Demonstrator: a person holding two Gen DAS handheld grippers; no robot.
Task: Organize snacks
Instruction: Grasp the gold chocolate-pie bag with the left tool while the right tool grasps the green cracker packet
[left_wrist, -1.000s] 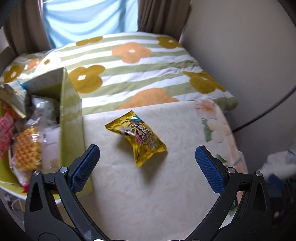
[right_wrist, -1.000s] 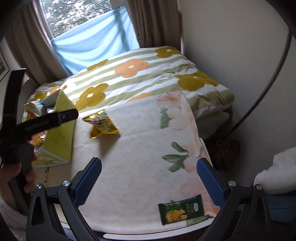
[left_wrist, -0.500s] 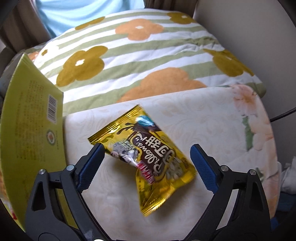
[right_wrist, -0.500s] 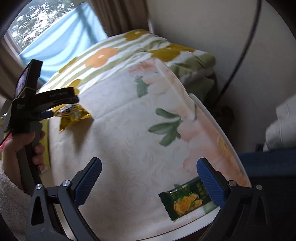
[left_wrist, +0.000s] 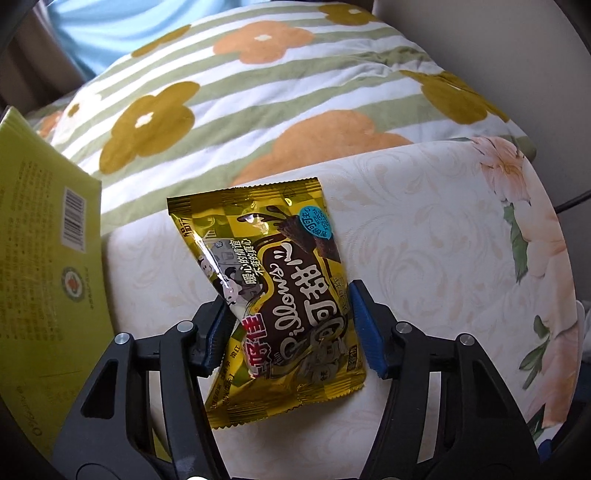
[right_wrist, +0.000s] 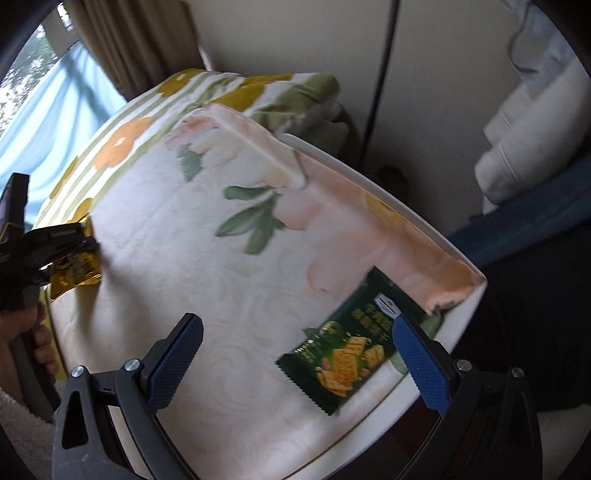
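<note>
A yellow snack packet (left_wrist: 280, 295) with brown lettering lies on the floral cloth of the table (left_wrist: 443, 258). My left gripper (left_wrist: 291, 328) points down over it, its jaws closing, and both blue pads (left_wrist: 365, 343) touch the packet's side edges. In the right wrist view the same packet (right_wrist: 74, 273) shows at far left under the left gripper (right_wrist: 62, 236). A dark green cracker packet (right_wrist: 354, 354) lies near the table's white rim (right_wrist: 424, 229). My right gripper (right_wrist: 295, 332) hangs open above it, with the packet close to the right pad.
A yellow-green cardboard box (left_wrist: 44, 277) stands at the table's left side. A flowered, striped quilt (left_wrist: 258, 92) lies beyond the table. A black cable (right_wrist: 380, 74) runs down the wall, and a person's hand (right_wrist: 33, 332) holds the left gripper.
The left gripper came down over the yellow packet and its jaws closed from wide apart to the packet's edges. The right gripper sank and rolled toward the green packet, staying open.
</note>
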